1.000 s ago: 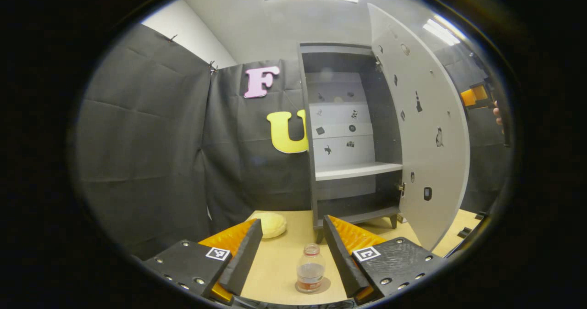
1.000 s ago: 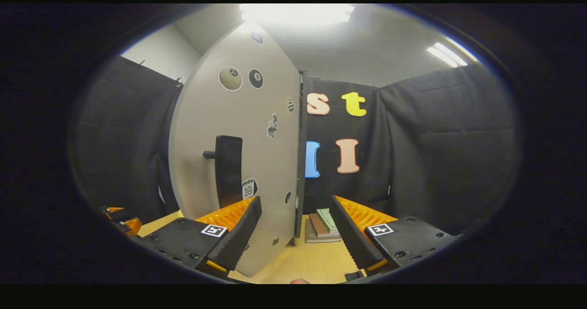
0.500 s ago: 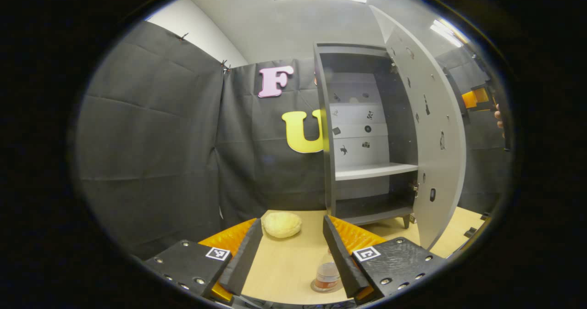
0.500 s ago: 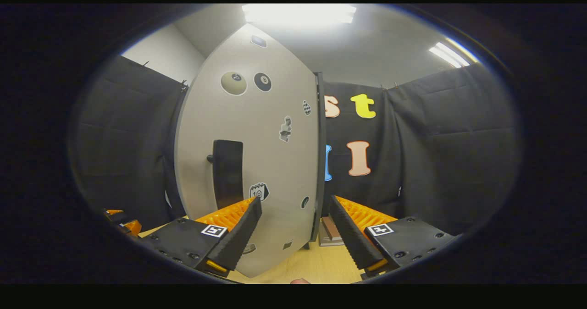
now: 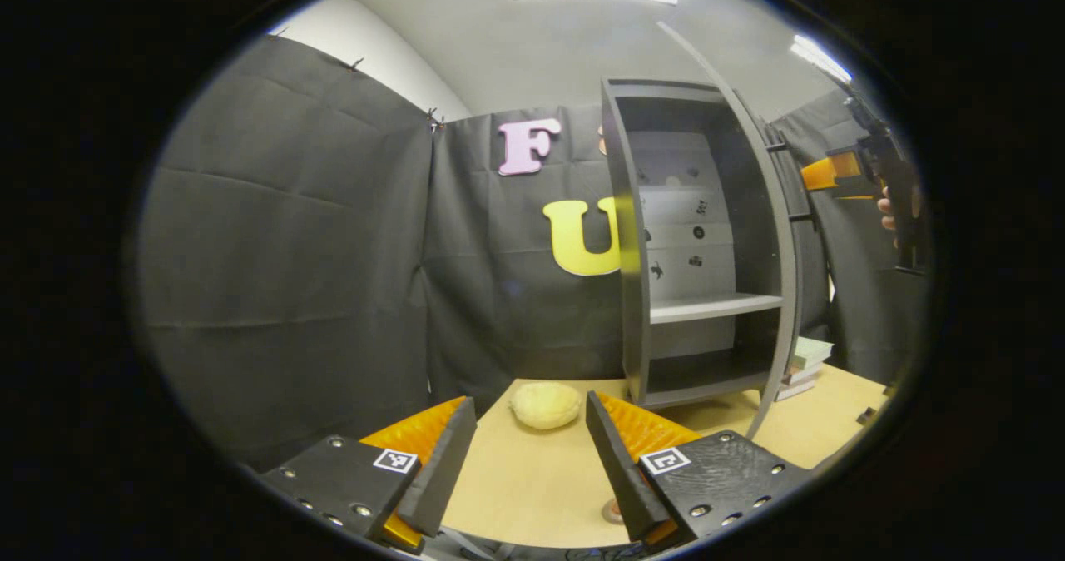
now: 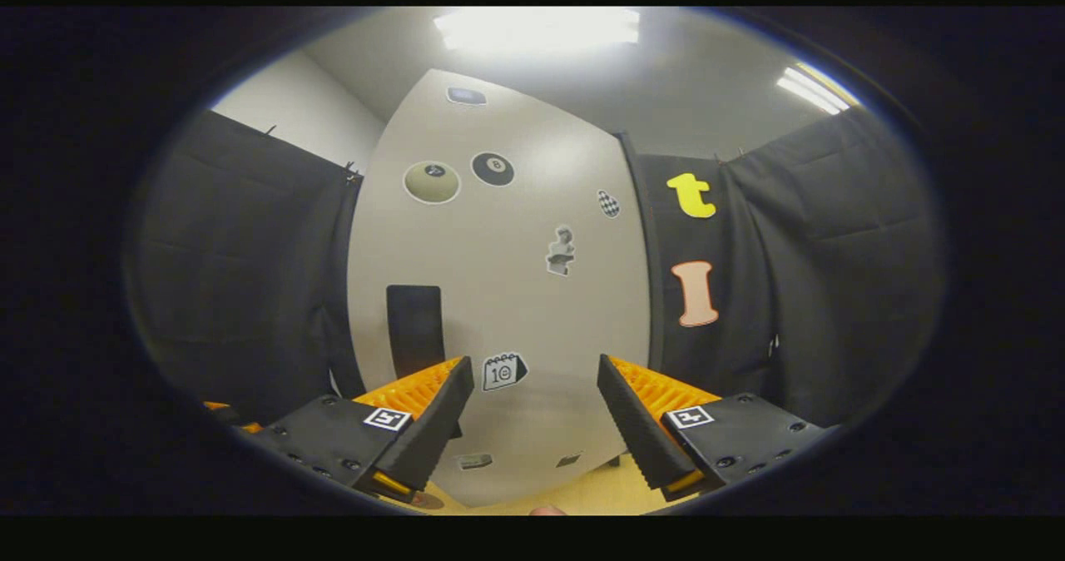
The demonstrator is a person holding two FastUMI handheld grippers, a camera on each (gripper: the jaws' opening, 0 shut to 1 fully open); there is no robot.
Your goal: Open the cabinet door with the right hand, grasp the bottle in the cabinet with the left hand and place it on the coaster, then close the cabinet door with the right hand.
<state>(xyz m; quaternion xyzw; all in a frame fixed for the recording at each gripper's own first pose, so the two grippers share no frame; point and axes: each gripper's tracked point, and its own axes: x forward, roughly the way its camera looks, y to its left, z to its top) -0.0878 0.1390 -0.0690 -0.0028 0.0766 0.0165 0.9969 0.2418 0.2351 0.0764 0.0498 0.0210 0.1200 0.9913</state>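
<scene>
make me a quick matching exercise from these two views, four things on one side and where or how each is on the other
Things:
1. cabinet door
2. yellow sponge
3. stack of books
4. left gripper

Places or states:
A. on the table beside the cabinet's left foot
B. partly open, handle facing the right gripper
C. jaws open, holding nothing
D. on the table behind the cabinet's right side

Pairs: 1-B, 2-A, 3-D, 4-C
</scene>
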